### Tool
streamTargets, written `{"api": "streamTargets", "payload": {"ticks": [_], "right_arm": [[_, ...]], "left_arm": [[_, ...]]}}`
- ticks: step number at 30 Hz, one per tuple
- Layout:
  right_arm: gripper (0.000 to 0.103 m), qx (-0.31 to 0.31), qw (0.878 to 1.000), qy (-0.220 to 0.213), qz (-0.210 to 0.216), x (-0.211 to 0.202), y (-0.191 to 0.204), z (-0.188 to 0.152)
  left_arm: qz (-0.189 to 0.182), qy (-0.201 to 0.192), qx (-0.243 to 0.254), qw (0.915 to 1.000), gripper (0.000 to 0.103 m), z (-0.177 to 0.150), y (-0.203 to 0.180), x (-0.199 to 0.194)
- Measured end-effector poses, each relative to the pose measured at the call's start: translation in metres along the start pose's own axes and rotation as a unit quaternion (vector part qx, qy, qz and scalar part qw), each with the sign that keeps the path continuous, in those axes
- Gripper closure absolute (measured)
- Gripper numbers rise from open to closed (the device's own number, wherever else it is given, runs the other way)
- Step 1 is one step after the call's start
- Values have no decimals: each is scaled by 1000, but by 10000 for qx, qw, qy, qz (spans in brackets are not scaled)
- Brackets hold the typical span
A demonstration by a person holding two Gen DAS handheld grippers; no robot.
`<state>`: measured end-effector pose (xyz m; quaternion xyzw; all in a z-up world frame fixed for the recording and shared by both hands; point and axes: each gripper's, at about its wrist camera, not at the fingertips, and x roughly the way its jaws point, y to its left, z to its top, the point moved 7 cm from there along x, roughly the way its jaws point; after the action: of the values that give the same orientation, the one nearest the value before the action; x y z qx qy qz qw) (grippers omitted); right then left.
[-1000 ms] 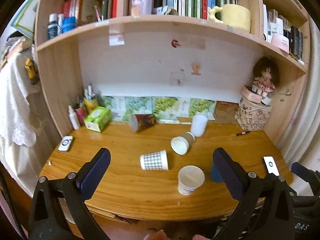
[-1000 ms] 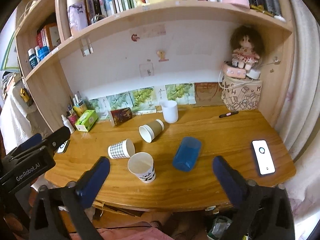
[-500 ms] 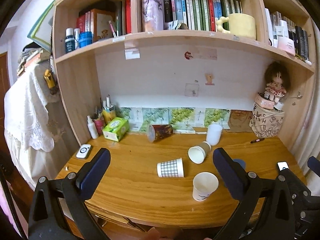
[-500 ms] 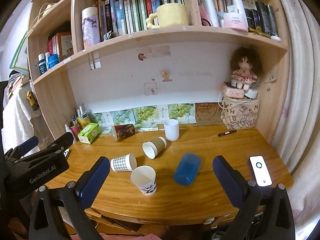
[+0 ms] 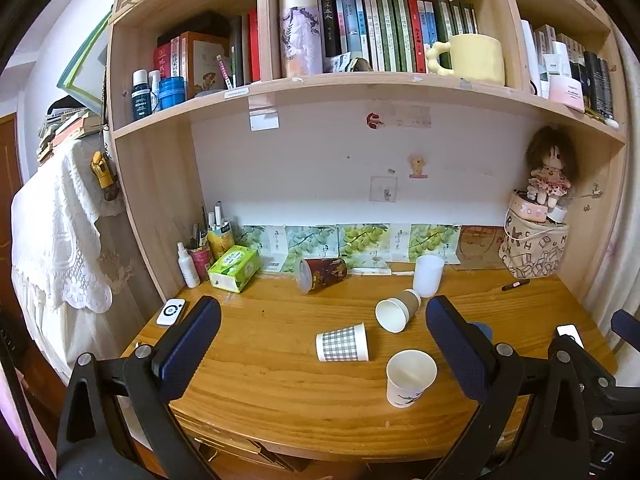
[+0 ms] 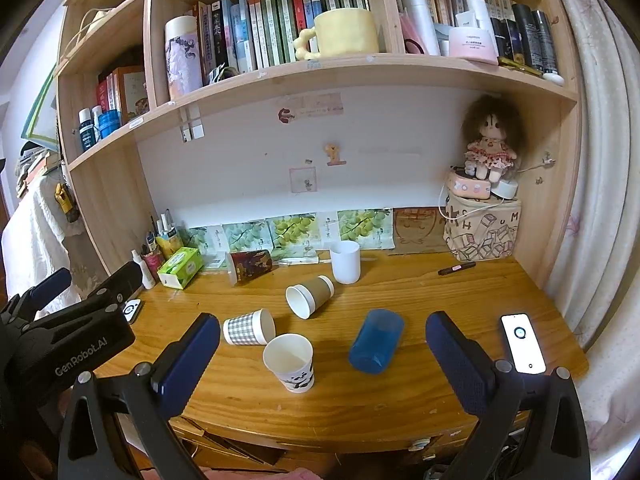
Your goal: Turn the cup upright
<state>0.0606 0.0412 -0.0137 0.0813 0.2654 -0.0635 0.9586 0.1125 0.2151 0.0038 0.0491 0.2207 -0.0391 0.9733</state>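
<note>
Overhead, both claws — left gripper (image 5: 320, 344), right gripper (image 6: 322, 344) — released, empty; checked cup (image 5: 342, 342) sideways on desk (image 5: 260, 360).

left tongs (image 5: 320, 340) spread wide, holding nothing, right tongs (image 6: 322, 342) likewise, side by side

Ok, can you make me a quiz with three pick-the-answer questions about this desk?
1. Where is the phone?
A) on the bookshelf
B) near the right edge of the desk
C) inside a cup

2. How many cups lie on their sides?
A) two
B) four
C) six

3. How is the panda cup?
A) upright
B) upside down
C) squashed flat

Answers:
1 B, it lies flat by that edge.
2 B, the checked cup, brown cup, red cup and blue cup.
3 A, its open mouth faces up.
</note>
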Motion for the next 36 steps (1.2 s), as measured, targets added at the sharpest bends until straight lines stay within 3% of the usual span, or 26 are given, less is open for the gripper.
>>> {"api": "streamTargets", "payload": {"ticks": [36], "right_arm": [[0, 35, 9992, 396, 48, 13, -1, -11]], "left_arm": [[-151, 263, 59, 9995, 0, -9, -11, 7]]}}
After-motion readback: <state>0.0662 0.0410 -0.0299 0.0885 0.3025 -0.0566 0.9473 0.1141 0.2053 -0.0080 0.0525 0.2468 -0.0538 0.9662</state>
